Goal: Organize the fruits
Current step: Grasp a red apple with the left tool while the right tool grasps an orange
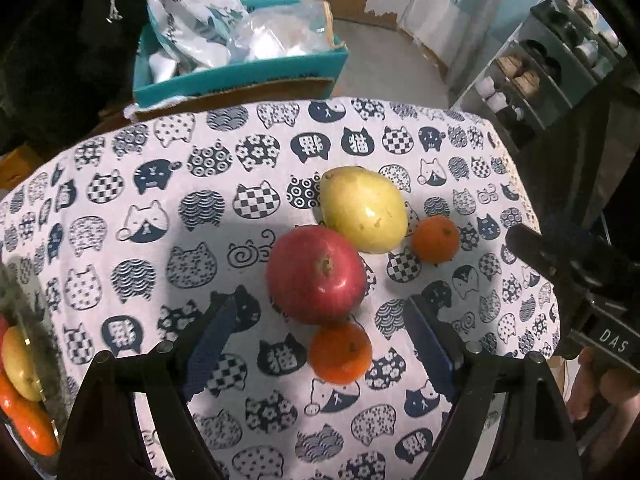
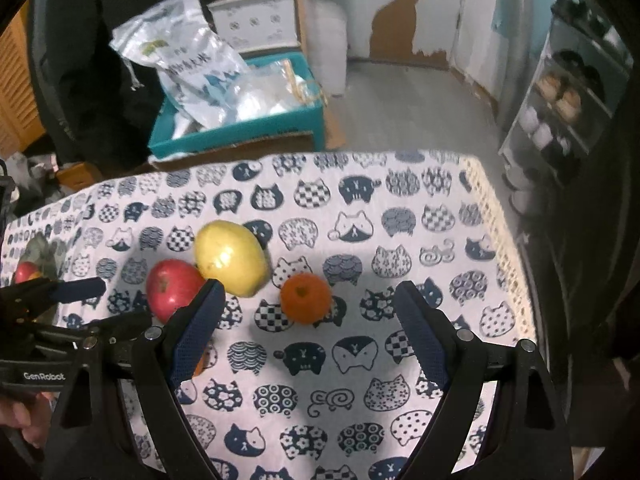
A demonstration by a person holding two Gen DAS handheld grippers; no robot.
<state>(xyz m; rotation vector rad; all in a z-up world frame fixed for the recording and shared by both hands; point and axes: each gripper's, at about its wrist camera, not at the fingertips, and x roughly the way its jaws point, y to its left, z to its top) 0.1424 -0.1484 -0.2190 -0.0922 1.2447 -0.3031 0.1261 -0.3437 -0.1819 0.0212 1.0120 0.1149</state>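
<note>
A red apple (image 1: 316,274), a yellow pear (image 1: 364,210) and two oranges, one near (image 1: 340,353) and one far right (image 1: 435,239), lie together on the cat-print cloth (image 1: 120,240). My left gripper (image 1: 320,312) is open, with the apple and near orange between its fingers. My right gripper (image 2: 308,300) is open, with the far orange (image 2: 306,298) between its fingertips; the apple (image 2: 172,290) and pear (image 2: 230,258) lie to its left. The left gripper (image 2: 78,290) shows at the left edge of the right wrist view.
A glass plate (image 1: 36,356) with a pear and oranges sits at the cloth's left edge; it also shows in the right wrist view (image 2: 36,260). A teal box (image 1: 240,76) of bags stands beyond the table. A shoe rack (image 1: 540,72) is at the right.
</note>
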